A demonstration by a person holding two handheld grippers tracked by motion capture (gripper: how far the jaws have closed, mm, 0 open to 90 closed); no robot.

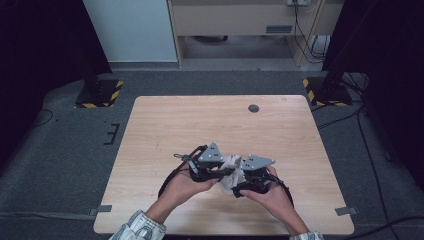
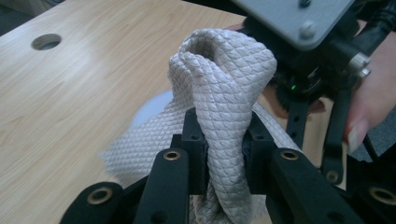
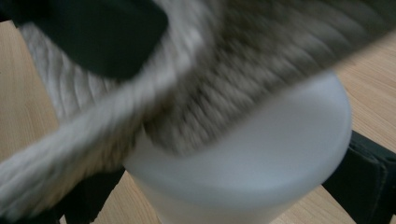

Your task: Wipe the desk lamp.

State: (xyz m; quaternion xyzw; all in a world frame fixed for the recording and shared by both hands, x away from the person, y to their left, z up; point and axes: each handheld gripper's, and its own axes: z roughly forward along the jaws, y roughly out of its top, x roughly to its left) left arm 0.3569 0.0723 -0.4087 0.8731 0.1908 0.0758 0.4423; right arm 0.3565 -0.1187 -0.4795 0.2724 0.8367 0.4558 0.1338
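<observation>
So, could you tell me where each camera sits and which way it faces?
High view: above the person's side, looking forward and down on the table; forearms, left gripper, right gripper.
Left gripper view: along its jaws, shut on the cloth; the other hand beyond.
Right gripper view: on the white cup between its jaws, cloth draped over.
All three share the cloth.

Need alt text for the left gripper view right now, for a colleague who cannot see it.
The left gripper pinches a bunched, quilted grey cloth between its black jaws above a light wooden table. Behind the cloth sit the other gripper and a hand.
</observation>
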